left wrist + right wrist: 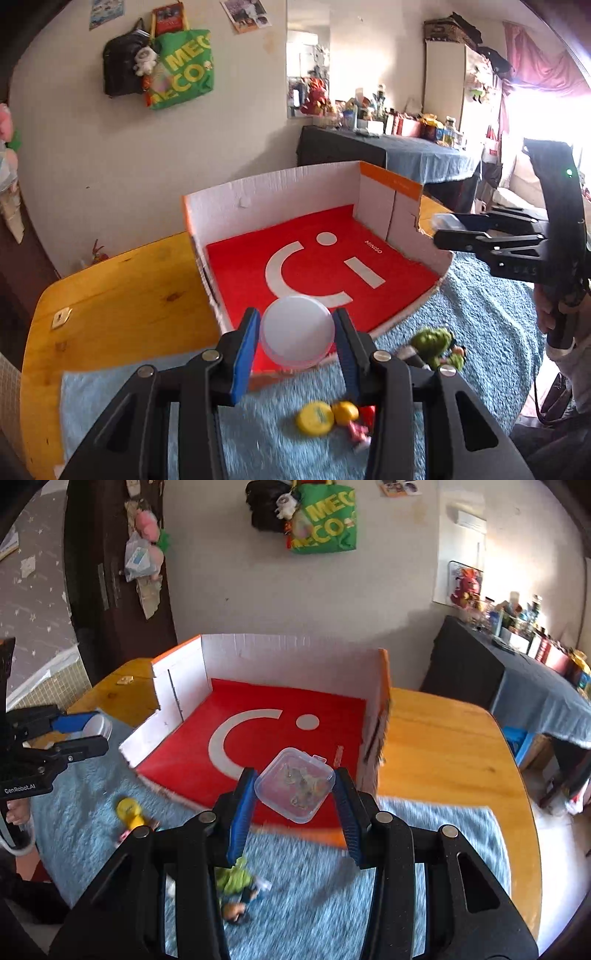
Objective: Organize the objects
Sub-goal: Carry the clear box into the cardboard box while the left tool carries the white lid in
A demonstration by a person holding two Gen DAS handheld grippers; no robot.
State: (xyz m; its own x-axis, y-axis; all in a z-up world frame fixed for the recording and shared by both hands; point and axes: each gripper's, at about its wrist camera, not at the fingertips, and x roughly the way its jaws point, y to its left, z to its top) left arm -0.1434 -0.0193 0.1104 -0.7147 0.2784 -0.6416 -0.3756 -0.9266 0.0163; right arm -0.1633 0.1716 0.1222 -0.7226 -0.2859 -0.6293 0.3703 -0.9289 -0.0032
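Note:
My left gripper (295, 341) is shut on a round translucent white container (297, 330), held above the near edge of the open cardboard box (280, 192) with a red floor. My right gripper (293, 794) is shut on a small clear square plastic case (295, 784) with small items inside, held above the box's (291, 653) front edge. Each gripper shows in the other's view, the left one (79, 734) and the right one (448, 230), both beside the box. A yellow toy (317, 417) and a green figure (434, 343) lie on the blue towel (480, 314).
The box and towel sit on a round wooden table (443, 746). A yellow toy (129, 812) and a green figure (236, 882) lie on the towel (424, 830) below my grippers. A dark cloth-covered side table (517, 679) with clutter stands at the right.

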